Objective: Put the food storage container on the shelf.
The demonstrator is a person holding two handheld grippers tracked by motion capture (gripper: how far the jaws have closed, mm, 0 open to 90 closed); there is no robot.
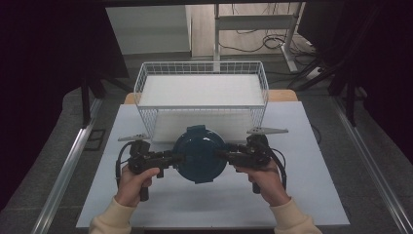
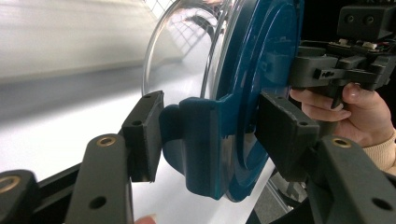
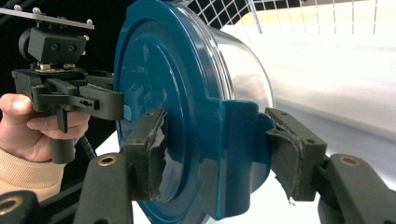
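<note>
Container blue-lidded, clear-bodied, held above table between both tools | left gripper clamped on left lid latch | right gripper clamped on right latch (pad tape torn) | lid faces up, hands equally near | wire basket just beyond, likely destination.
</note>
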